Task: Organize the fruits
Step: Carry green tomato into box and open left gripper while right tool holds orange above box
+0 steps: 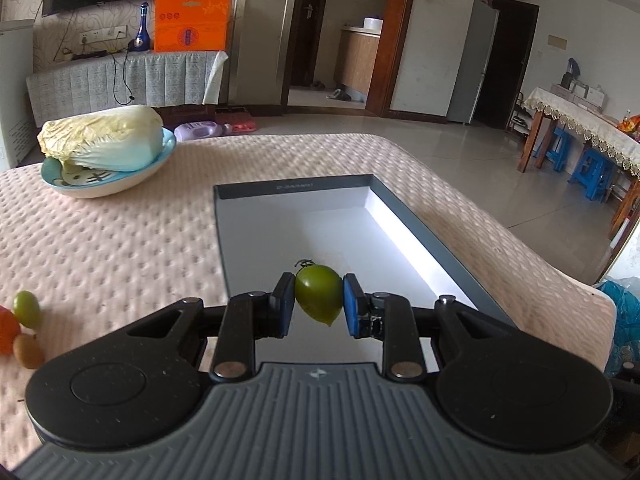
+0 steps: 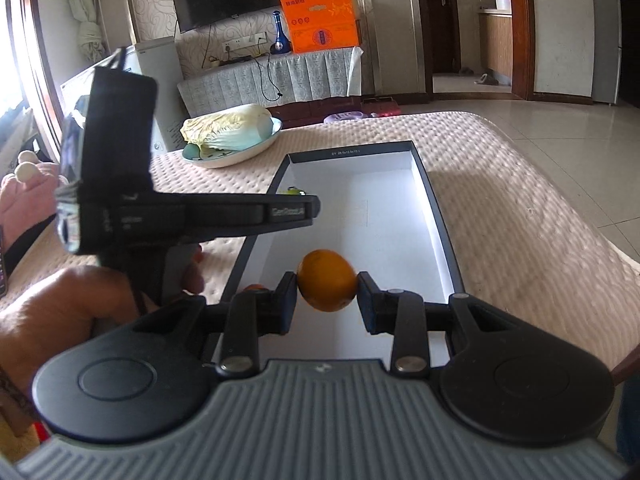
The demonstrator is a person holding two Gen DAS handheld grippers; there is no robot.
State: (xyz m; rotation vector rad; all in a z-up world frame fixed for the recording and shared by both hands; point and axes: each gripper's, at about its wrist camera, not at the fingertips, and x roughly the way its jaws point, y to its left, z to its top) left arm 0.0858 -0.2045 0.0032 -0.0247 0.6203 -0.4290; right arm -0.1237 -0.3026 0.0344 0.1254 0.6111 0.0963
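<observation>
1. The left tool (image 1: 319, 309) grips a green tomato (image 1: 319, 294) between its two blue pads, one pad on each side of the fruit, the stem up and the pointed tip down.
2. The green tomato hangs over the near end of the box (image 1: 416, 216), a shallow tray with dark grey walls and a white floor, lying on the padded pink table (image 1: 120, 248).
3. The right tool (image 2: 327, 296) grips an orange fruit (image 2: 327, 280) between its pads, also above the near end of the box (image 2: 436, 208).
4. In the right wrist view the left tool (image 2: 316, 205) reaches in from the left over the box's left wall, held by the left hand (image 2: 80, 304); a bit of green shows just behind its tip.
5. At the left edge of the left wrist view, loose fruits lie together on the table: a green one (image 1: 27, 308), an orange one (image 1: 7, 336) and a brownish one (image 1: 28, 350), well apart from the box.
6. A cabbage (image 1: 104, 138) lies in a pale bowl (image 1: 104, 186) at the far left of the table, beyond the box.
</observation>
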